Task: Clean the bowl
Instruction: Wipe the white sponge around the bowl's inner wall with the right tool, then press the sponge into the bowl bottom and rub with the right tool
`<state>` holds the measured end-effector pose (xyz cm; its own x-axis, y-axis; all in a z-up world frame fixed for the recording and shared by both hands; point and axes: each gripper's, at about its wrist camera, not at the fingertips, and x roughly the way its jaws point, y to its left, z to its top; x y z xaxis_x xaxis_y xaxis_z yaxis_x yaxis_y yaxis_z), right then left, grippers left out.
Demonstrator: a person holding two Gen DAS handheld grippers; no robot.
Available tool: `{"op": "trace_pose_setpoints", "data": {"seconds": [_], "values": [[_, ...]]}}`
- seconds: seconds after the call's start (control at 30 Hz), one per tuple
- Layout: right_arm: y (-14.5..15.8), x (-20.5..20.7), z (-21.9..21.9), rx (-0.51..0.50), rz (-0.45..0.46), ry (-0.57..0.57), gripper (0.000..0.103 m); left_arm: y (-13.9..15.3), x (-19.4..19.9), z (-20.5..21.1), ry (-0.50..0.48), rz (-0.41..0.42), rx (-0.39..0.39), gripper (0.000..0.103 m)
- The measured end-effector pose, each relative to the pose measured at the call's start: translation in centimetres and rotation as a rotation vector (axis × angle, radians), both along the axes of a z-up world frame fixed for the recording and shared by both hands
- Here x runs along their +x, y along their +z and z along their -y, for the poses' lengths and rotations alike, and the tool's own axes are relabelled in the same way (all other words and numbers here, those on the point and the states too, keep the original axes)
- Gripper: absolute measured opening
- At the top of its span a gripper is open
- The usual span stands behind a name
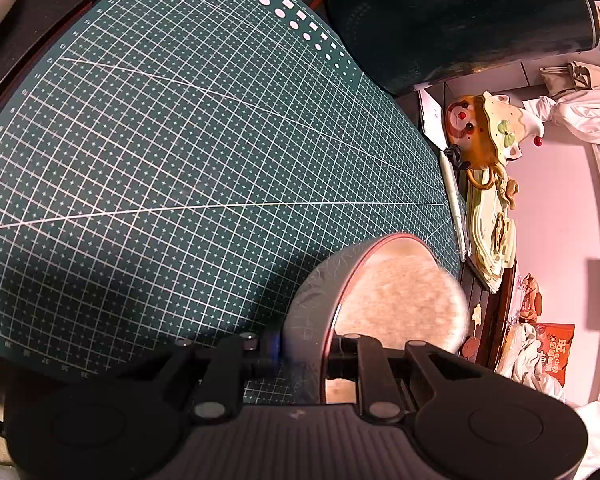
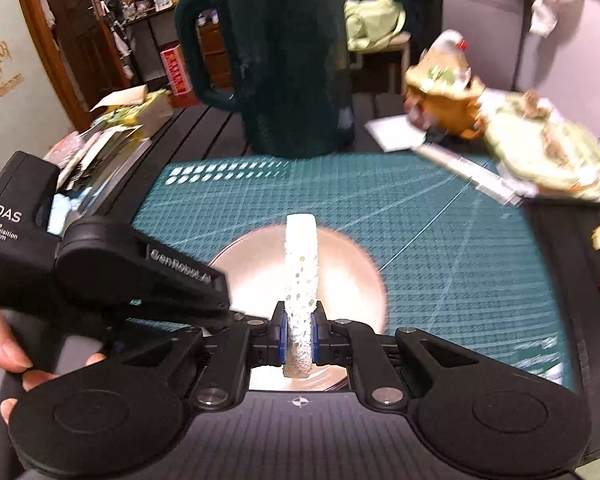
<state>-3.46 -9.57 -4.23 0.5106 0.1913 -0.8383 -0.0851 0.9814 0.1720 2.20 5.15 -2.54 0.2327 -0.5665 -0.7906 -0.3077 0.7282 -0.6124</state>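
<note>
Now, step: I scrub the bowl [image 2: 300, 264].
Left claw [image 1: 300, 354]: clamps bowl's rim.
Right claw [image 2: 299, 334]: pinches sponge [image 2: 301, 276].
Next: I press sponge down.

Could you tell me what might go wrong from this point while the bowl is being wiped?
1. The left gripper pinches the bowl only at its rim, so a hard push from the sponge could twist it loose.
2. The right gripper grips only the sponge's lower end; the tall free part may bend instead of scrubbing.
3. The dark jug and ceramic figure stand just beyond the cutting mat; a wide sweep might hit them.
</note>
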Motion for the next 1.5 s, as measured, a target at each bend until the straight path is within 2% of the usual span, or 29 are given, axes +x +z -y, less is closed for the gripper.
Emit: {"op": "trace_pose_setpoints", "data": {"seconds": [0.13,0.3,0.4,0.47,0.53,0.63,0.87,1.03,1.2,1.3,1.4,1.5], "values": [[-0.3,-0.3,-0.9,-0.099,0.026,0.006,0.010,-0.1,0.1,0.0,-0.001,-0.002,0.000,0.019],[0.9,-1.3,-2.6,-0.309,0.123,0.030,0.010,-0.2,0.1,-0.1,-0.001,-0.003,-0.001,0.019],[2.5,-1.7,-2.4,-0.347,0.184,0.017,0.010,-0.3,0.1,-0.2,0.000,-0.004,-0.001,0.019],[3.4,-1.8,-1.8,-0.331,0.206,0.005,0.010,-0.4,0.2,-0.3,0.000,-0.005,-0.001,0.019],[4.2,-1.7,-0.8,-0.243,0.204,-0.002,0.010,-0.4,0.2,-0.3,0.000,-0.005,-0.001,0.019],[4.3,-1.1,0.8,-0.027,0.135,0.022,0.010,-0.4,0.3,-0.4,0.000,-0.004,-0.001,0.019],[0.7,0.0,0.3,0.025,0.003,0.025,0.010,-0.4,0.2,-0.3,0.000,-0.002,0.002,0.018],[-0.3,-0.1,-0.2,-0.033,0.000,0.016,0.010,0.0,0.9,0.2,0.000,-0.003,0.001,0.018],[0.0,-1.1,-2.2,-0.236,0.066,0.046,0.010,0.6,1.4,0.6,-0.001,-0.004,0.003,0.018],[0.8,-1.4,-2.6,-0.315,0.112,0.059,0.010,0.7,1.4,0.7,0.000,-0.002,0.003,0.019],[2.1,-1.4,-1.8,-0.315,0.138,0.045,0.010,0.6,1.5,0.7,0.000,-0.003,0.003,0.018],[3.5,-1.4,-0.7,-0.237,0.153,0.022,0.010,0.6,1.4,0.5,0.001,-0.002,0.002,0.018]]}}
